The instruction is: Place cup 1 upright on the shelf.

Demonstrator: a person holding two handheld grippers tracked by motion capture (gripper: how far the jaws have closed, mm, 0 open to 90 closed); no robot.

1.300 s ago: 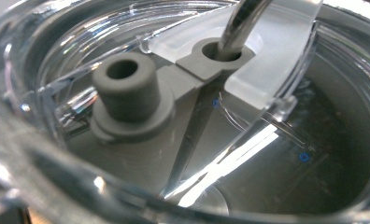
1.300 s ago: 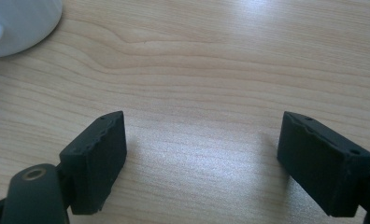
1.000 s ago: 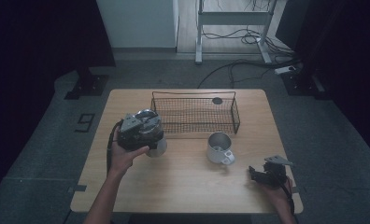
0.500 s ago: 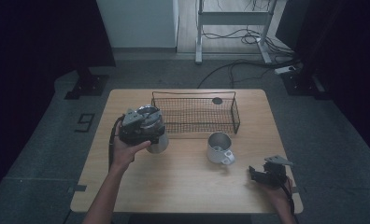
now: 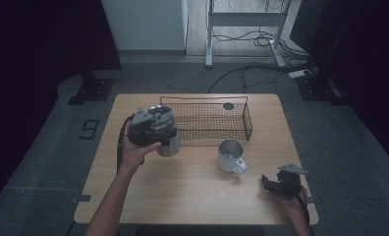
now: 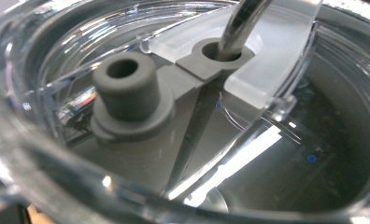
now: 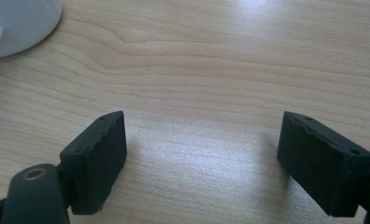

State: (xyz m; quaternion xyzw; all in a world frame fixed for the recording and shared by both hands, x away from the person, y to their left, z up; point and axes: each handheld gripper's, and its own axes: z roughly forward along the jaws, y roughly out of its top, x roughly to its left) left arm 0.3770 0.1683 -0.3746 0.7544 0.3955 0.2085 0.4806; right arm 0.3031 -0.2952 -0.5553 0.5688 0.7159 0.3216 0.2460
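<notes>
Tumbler lifted beside the basket – slip and snag risk

Tabletop (image 5: 192, 196) carried wire basket (image 5: 209, 118) w/ white mug (image 5: 230, 156) in front. Left gripper (image 5: 153, 129) gripped a steel tumbler (image 5: 169, 145) at its clear lid (image 6: 276, 60), held above the tabletop just beside the basket's left end; grip looked thin, so tumbler could slip or clip the wire. Right gripper (image 5: 282, 183) sat at the near right edge, jaws open and empty.

One mark is showing as readable: a dark figure "9" (image 5: 90, 129) is lying on the grey floor (image 5: 45, 162), just off the left edge of the wooden table (image 5: 192, 196).
</notes>
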